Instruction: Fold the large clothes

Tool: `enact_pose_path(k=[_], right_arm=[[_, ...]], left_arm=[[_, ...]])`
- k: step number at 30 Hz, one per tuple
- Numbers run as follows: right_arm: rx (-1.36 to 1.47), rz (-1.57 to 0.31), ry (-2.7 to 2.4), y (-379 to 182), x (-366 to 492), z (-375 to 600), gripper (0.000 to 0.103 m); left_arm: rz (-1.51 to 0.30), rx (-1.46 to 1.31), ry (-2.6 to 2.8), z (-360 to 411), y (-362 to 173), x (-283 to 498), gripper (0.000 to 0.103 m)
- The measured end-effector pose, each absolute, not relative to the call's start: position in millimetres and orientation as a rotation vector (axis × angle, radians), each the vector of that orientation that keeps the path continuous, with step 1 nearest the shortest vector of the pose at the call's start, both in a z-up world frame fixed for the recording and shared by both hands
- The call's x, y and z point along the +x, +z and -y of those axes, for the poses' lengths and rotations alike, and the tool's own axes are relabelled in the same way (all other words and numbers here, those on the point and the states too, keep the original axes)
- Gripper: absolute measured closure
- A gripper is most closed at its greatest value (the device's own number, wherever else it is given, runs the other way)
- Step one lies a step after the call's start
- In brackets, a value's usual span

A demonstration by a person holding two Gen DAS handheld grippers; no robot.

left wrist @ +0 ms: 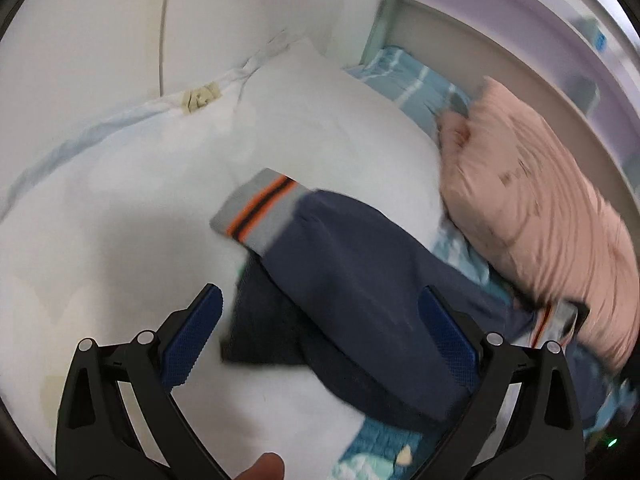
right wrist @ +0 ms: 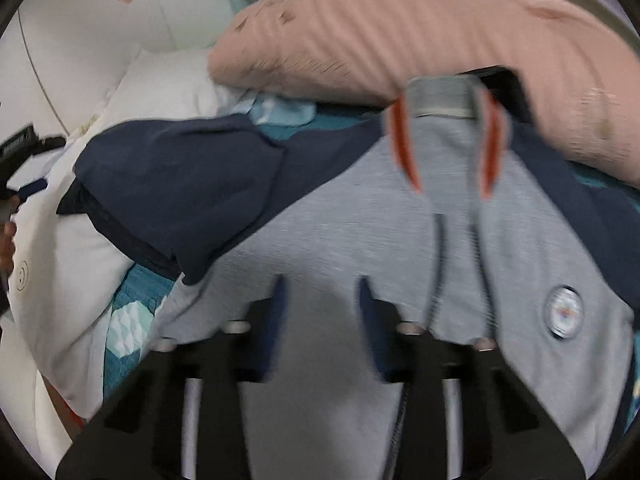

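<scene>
A navy and grey jacket lies on a bed. In the left wrist view its navy sleeve (left wrist: pixel 360 280), with a grey cuff striped orange (left wrist: pixel 256 212), lies folded across a white duvet. My left gripper (left wrist: pixel 320 320) is open, its blue pads either side of the sleeve and empty. In the right wrist view the jacket's grey front (right wrist: pixel 340 240), zip and orange-trimmed collar (right wrist: pixel 444 112) fill the frame. My right gripper (right wrist: pixel 322 292) hovers over the grey front, jaws apart and empty.
A pink pillow (left wrist: pixel 540 220) lies at the head of the bed and also shows in the right wrist view (right wrist: pixel 400 32). A white duvet (left wrist: pixel 160 200) covers the left. A teal patterned sheet (right wrist: pixel 132 300) shows beneath. White walls and a headboard shelf (left wrist: pixel 520 40) stand behind.
</scene>
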State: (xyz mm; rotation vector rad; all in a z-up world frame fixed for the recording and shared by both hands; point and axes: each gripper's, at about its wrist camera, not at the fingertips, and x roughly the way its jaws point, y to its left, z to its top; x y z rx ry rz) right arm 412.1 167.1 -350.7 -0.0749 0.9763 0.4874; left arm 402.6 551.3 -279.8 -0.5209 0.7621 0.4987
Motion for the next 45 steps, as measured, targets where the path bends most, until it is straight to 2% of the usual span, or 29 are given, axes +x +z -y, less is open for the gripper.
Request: enact_pose_path(k=[5,14,15,16,17,19,21,22,28,36,40,45], right_arm=[[-0.085,-0.986,0.535,-366,424,-192,0.077],[-0.065,-1.003,0.565,-376,435,-202,0.075],[-0.06,-1.006,0.566,-376,435,-201,0.075],[-0.056,-1.006,0.564,-376,436,-200,0.075],[-0.051,-1.007,0.562,-376,436,-198,0.075],[-0.042,-1.011,0.565,-375,436,-195,0.075],[-0.032,-1.012,0.565,-374,435,-190,0.075],[-0.026,-1.012,0.565,-373,436,-188,0.075],[0.001,-1.008,0.547,-364,439,-170,0.075],[0.038,-0.981,0.549,-347,437,-147,0.075],[0.077,-0.907,0.677,-323,430,-153,0.055],[0.056,-0.797,0.803,-292,423,-201,0.051]], left_arm=[[-0.78,-0.647,0.542,-596,-299,414,0.005],[-0.805,-0.698,0.582,-621,-314,434,0.006],[-0.796,-0.702,0.582,-622,-312,434,0.013],[-0.788,-0.704,0.582,-621,-309,432,0.031],[-0.792,-0.7,0.563,-618,-306,433,0.033],[-0.777,-0.67,0.538,-612,-298,433,0.054],[-0.756,-0.636,0.536,-604,-288,432,0.066],[-0.738,-0.625,0.532,-598,-282,431,0.088],[-0.6,-0.534,0.41,-538,-225,428,0.096],[-0.565,-0.58,0.167,-460,-203,453,0.096],[-0.582,-0.566,0.107,-434,-200,463,0.096],[-0.623,-0.578,0.097,-426,-210,464,0.096]])
